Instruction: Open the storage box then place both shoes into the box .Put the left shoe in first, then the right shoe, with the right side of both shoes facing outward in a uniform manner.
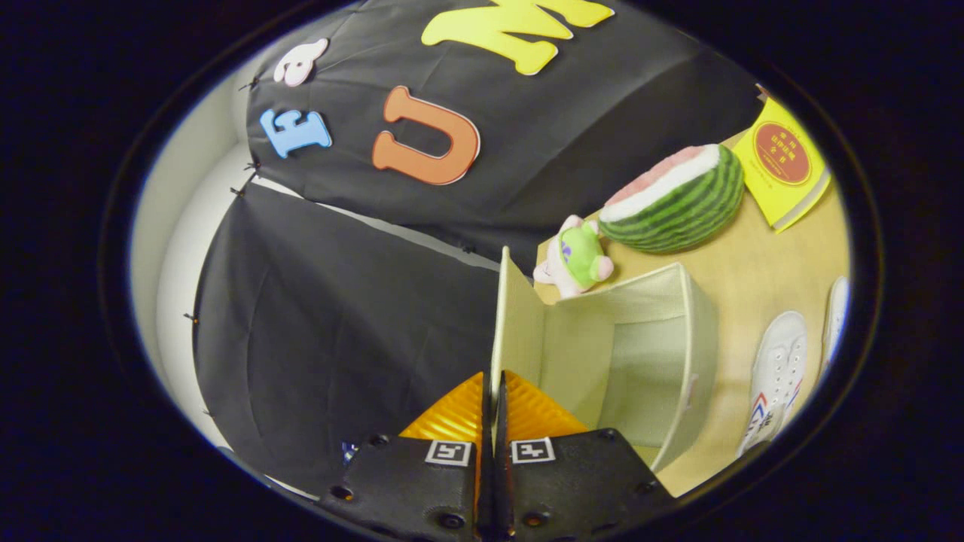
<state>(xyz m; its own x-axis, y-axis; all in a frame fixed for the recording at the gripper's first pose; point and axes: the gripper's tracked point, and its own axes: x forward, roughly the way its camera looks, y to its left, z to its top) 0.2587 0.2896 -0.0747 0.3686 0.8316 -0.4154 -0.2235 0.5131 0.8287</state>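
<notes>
**Gripper pinches the raised lid of the open storage box**

Gripper view: the gripper [493,391] sits at the bottom centre of the frame, its two fingers [456,414] drawn together with only a thin slit between them. The edge of the box lid [516,324] runs down into that slit, so both fingers press on the lid from either side. The lid stands up from the fingers toward the middle of the frame as a pale flap seen nearly edge-on.

Just right of the lid, in the lower right of centre, the storage box [697,331] is open, and its pale fabric inside can be seen. It rests on a light wooden table [753,263].

In the lower right, beside the box and apart from it, a white shoe [779,376] with red and blue stripes lies on the table. A second white shoe [836,309] shows partly at the far right, just beyond the first.

Above the box, right of centre, a small plush toy [576,256] in pink, white and green sits close to the box's far wall. Further up and right lies a watermelon-slice cushion [678,199], and beside it, in the upper right, a yellow book [787,162].
</notes>
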